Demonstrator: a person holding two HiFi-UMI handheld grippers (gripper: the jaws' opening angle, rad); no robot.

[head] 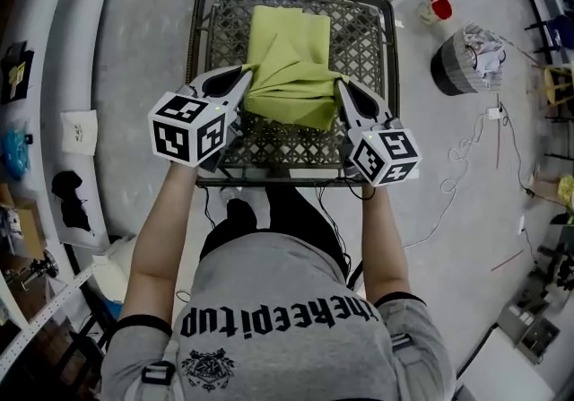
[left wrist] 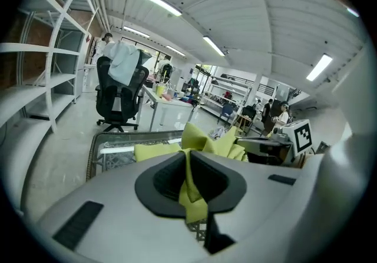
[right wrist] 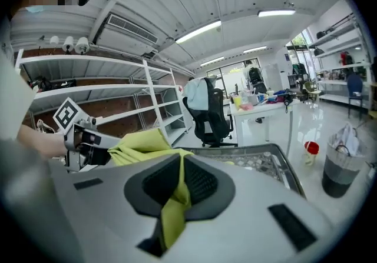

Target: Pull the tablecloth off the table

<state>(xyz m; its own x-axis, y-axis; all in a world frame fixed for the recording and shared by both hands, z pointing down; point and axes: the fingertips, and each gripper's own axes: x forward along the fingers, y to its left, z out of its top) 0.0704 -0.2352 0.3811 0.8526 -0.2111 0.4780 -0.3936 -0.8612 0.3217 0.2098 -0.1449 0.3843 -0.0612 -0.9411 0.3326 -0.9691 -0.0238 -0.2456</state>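
Yellow-green tablecloth lies bunched mid-table (folded over itself) on the lattice table. Left gripper pinches its 8 o'clock corner, right gripper its 4 o'clock corner, both jaws clamped on fabric.

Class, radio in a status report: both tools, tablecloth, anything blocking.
Left tool shut on tablecloth. Right tool likewise. Cloth bunched atop table. No obstruction seen.
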